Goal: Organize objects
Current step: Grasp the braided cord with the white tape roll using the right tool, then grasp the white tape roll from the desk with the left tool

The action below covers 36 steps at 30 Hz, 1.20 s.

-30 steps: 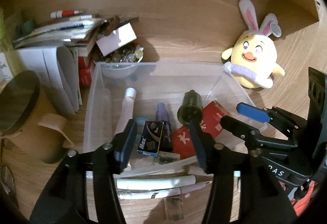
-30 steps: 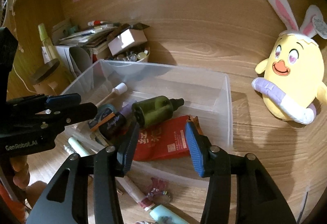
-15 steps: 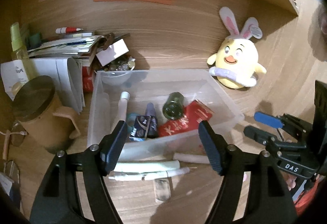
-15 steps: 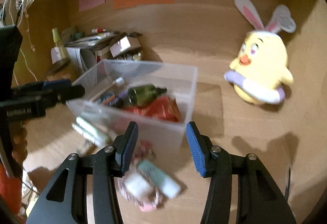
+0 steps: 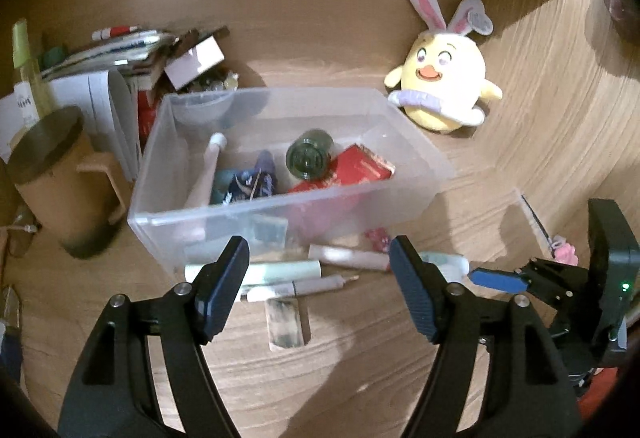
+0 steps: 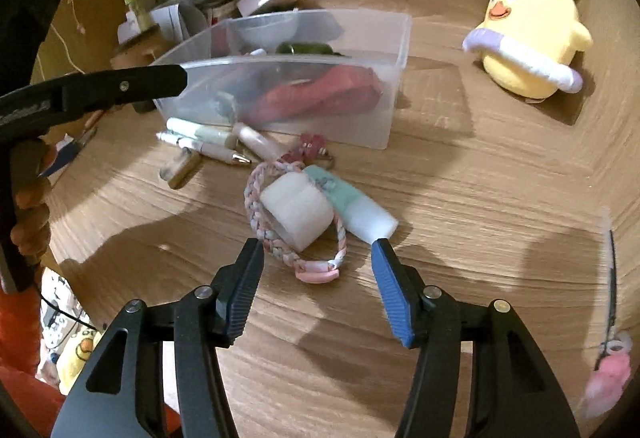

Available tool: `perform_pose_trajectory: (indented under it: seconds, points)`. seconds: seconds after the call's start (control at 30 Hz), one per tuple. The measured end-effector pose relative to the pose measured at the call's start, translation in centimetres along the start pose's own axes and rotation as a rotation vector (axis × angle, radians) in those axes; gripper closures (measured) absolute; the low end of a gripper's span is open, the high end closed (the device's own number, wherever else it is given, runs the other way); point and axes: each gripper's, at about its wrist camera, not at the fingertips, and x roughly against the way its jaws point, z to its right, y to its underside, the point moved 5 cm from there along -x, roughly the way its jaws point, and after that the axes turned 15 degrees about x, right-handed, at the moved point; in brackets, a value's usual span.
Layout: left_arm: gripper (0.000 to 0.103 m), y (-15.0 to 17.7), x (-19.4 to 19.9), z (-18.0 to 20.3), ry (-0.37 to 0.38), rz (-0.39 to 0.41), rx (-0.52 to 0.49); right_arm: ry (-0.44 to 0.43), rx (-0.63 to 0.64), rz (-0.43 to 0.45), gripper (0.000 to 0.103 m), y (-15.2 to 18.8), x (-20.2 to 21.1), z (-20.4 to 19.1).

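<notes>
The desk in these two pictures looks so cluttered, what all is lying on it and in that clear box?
clear plastic bin: one, see-through, middle of desk
green bottle: one, dark green, on its side in bin
red packet: one, red, in bin beside bottle
white tube: one, leaning in bin's left side
pens and tubes: several, pale, on desk before bin
braided bracelet: one, pink-white, on desk around white block
white block: one
mint tube: one, beside block
chick plush: one, yellow, bunny ears, right of bin
tan mug: one, left of bin
left gripper: open, empty
right gripper: opening, empty, above bracelet
</notes>
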Motion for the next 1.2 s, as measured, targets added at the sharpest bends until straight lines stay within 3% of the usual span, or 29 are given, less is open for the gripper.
perform_pose_trajectory:
  seconds: [0.07, 0.1, 0.2, 0.43, 0.67, 1.07, 1.13, 1.2]
  points:
    - [0.031, 0.6, -0.3, -0.1, -0.003, -0.019, 0.005, 0.002, 0.004, -0.007, 0.054, 0.2, -0.4, 0.0]
    - [0.031, 0.8, -0.5, -0.2, -0.005, -0.025, 0.005, 0.012, 0.007, 0.0, 0.064, 0.2, -0.4, 0.0]
    - [0.031, 1.6, -1.0, -0.3, -0.01, -0.052, 0.006, -0.018, 0.004, 0.004, 0.081, 0.3, -0.2, -0.1]
    - [0.031, 3.5, -2.2, 0.5, -0.005, -0.106, -0.032, -0.028, -0.027, 0.059, 0.083, -0.4, 1.5, 0.4]
    - [0.031, 4.8, -2.0, 1.9, 0.064, -0.135, -0.054, -0.074, 0.008, 0.096, 0.083, -1.5, 2.4, -0.9]
    - [0.031, 5.2, -2.5, 1.3, 0.094, -0.163, 0.021, -0.143, 0.066, 0.095, 0.083, -1.7, 1.6, -3.7]
    - [0.035, 5.2, -2.6, 1.3, 0.1, -0.158, 0.03, -0.146, 0.074, 0.1, 0.083, -1.7, 1.7, -4.0]
    - [0.054, 5.3, -2.7, 1.3, 0.102, -0.165, 0.029, -0.15, 0.073, 0.103, 0.083, -1.8, 1.7, -4.1]
